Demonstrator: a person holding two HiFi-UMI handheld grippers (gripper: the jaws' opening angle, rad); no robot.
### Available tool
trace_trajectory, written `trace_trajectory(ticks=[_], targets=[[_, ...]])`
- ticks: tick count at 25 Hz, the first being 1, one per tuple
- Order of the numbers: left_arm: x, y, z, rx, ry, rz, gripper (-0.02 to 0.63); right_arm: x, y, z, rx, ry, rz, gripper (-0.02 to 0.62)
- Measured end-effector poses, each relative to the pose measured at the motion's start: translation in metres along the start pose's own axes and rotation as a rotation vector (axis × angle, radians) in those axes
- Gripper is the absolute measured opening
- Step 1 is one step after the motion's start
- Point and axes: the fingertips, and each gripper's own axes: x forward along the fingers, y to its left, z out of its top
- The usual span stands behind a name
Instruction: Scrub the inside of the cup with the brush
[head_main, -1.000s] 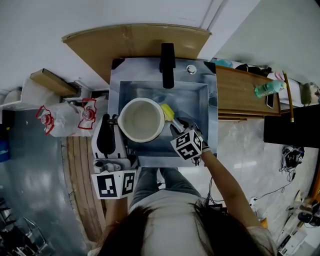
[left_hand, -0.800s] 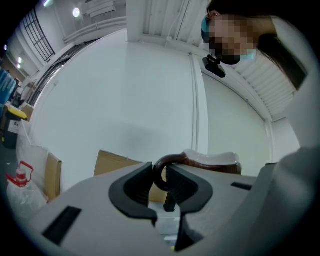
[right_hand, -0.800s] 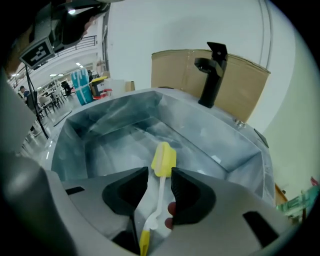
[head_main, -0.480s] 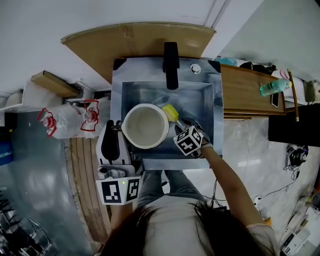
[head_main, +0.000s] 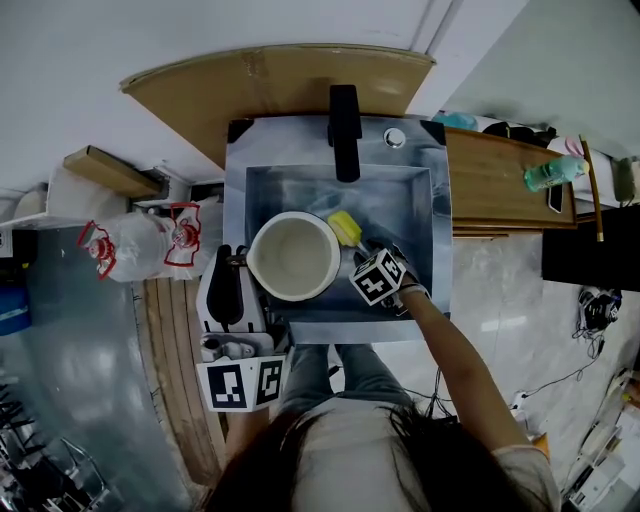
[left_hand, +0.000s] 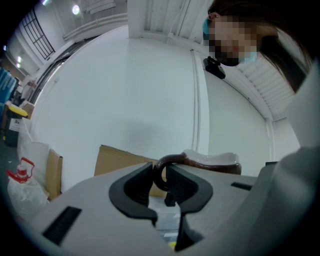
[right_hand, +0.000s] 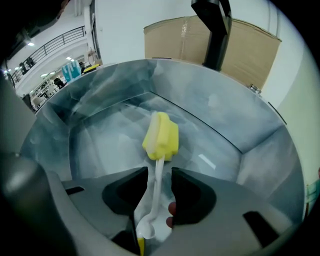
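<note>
Right claw (right_hand: 160, 176) is hanging spread, its jaws just opening around the loose brush (right_hand: 161, 136) lying in the sink (right_hand: 240, 130). Left claw (left_hand: 159, 181) is pinching the cup (left_hand: 212, 162) handle. Scrubbing isn't happening; the brush is awaiting gripping.

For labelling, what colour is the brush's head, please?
Yellow; the brush head shows best in the right gripper view.

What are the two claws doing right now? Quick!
Left claw: closed on the handle of the cup.
Right claw: open, and it has just been opening; the brush has its thin handle loose between the claw's sides.
</note>
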Motion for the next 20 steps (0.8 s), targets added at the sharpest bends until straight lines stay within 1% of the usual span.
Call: trace_trajectory(ticks=[5, 8, 10, 11, 16, 20], targets=[[0.0028, 0.0017, -0.0031, -0.001, 0.002, -0.006, 0.083, 0.0076, 0.0001, -0.0054, 0.023, 0.03, 0.014, 0.157], [0.0053, 0.0038, -0.0044, -0.002, 0.001, -0.008, 0.083, 0.0095, 0.0026, -0.0055, 0.026, 0.031, 0.02, 0.126], [0.0059, 0.0048, -0.0041, -0.003, -0.002, -0.011, 0.083, 0.0094, 0.002, -0.0057, 0.024, 0.027, 0.006, 0.106], [0.0061, 0.005, -0.0038, -0.003, -0.002, -0.013, 0.083, 0.0089, 0.0012, -0.006, 0.024, 0.026, -0.002, 0.06], [0.0071, 0.0057, -0.0022, -0.001, -0.003, -0.022, 0.083, 0.0089, -0.0028, -0.0081, 0.06, 0.032, -0.004, 0.058], [0.0078, 0.0068, -0.0018, 0.001, -0.005, -0.025, 0.083, 0.0004, -0.0034, -0.0032, 0.063, 0.007, -0.005, 0.057]])
